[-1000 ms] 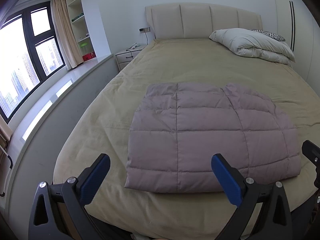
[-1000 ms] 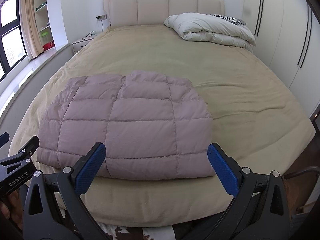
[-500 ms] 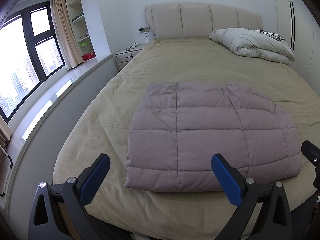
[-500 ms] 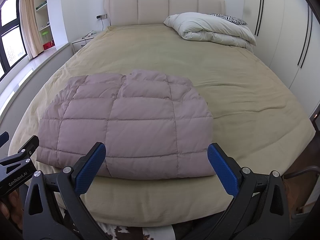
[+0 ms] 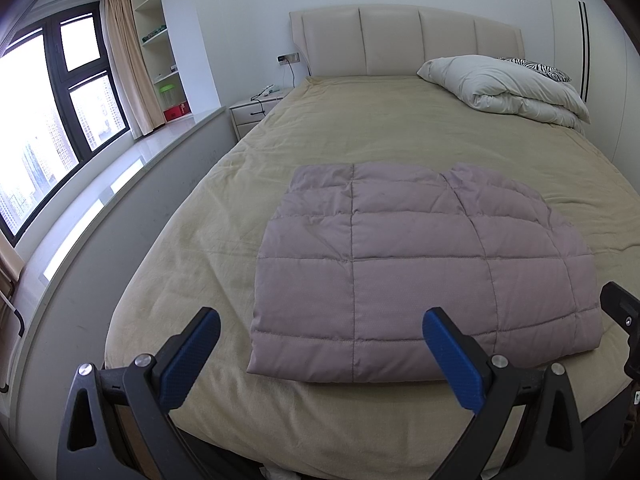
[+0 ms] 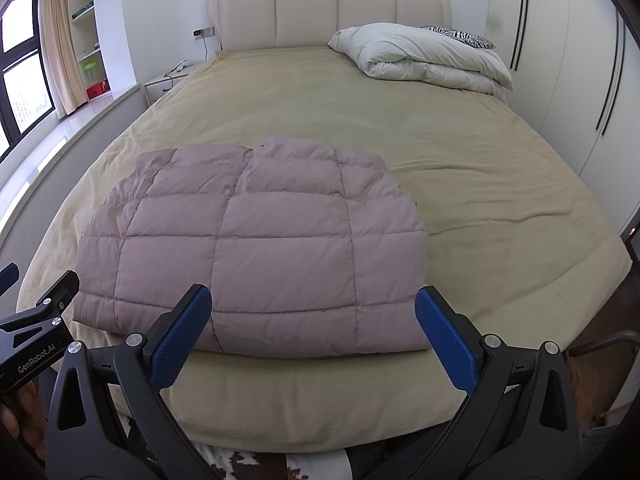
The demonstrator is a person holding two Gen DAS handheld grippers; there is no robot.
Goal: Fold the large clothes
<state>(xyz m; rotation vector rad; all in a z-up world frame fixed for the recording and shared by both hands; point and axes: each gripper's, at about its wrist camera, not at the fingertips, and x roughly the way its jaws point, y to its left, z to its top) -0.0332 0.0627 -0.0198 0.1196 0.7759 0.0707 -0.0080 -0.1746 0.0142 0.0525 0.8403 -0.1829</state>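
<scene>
- Folded mauve quilted puffer jacket (image 5: 420,272) lies flat near the foot edge of the bed (image 5: 400,128), on the tan bedspread.
- Left gripper (image 5: 320,354) jaws wide apart, empty, hovering just short of the jacket's near-left hem.
- Right gripper (image 6: 312,334) jaws wide apart, empty, over the near-right hem, not touching.
- White duvet (image 6: 420,58) bundled at the headboard (image 6: 328,12), well apart from the jacket.
- Nightstand (image 5: 256,110) and window (image 5: 52,120) on the left.
</scene>
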